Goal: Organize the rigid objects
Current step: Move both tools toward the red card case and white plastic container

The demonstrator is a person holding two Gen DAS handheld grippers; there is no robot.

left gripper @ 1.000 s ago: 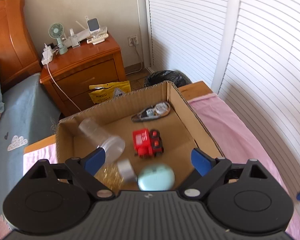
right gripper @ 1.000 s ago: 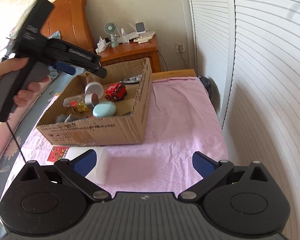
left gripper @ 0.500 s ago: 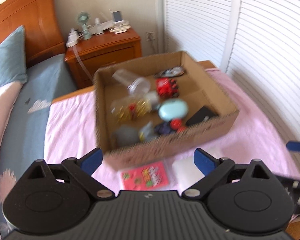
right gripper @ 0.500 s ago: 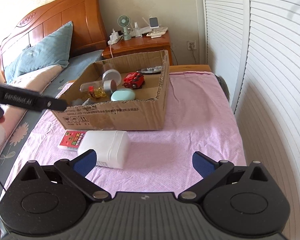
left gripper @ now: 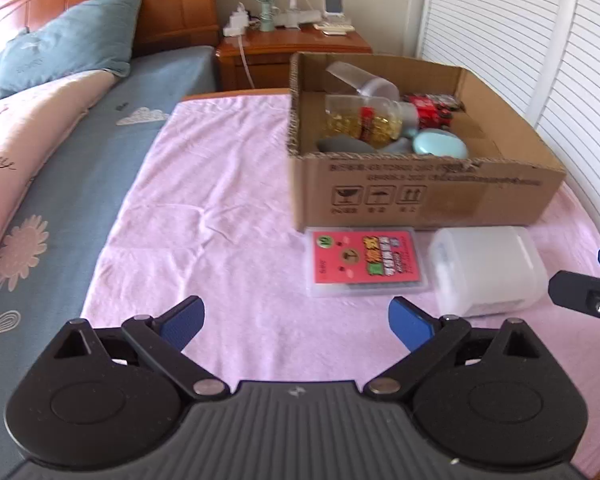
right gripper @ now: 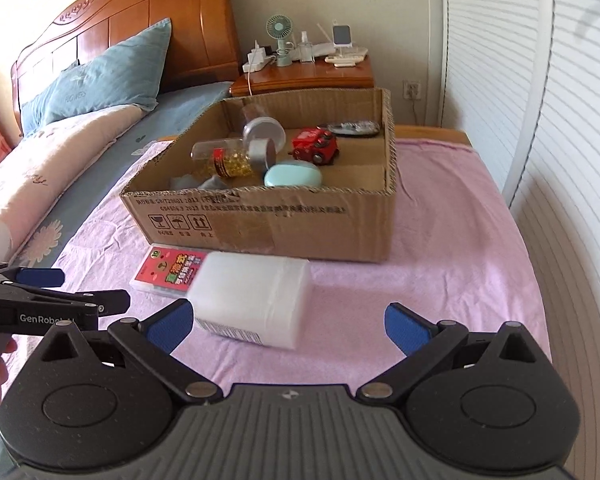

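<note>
Before the cardboard box [right gripper: 260,220], your left gripper [left gripper: 296,322] and right gripper [right gripper: 286,320] both gape empty above the white plastic container [right gripper: 252,300] and red card pack [left gripper: 364,264].

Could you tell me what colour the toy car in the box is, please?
Red with black wheels; the toy car shows best in the right wrist view.

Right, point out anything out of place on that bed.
Two things lie outside the cardboard box: a white plastic container on its side and a red card pack partly tucked behind it, both on the pink towel. Inside the box, the capsule bottle lies tipped over.
</note>
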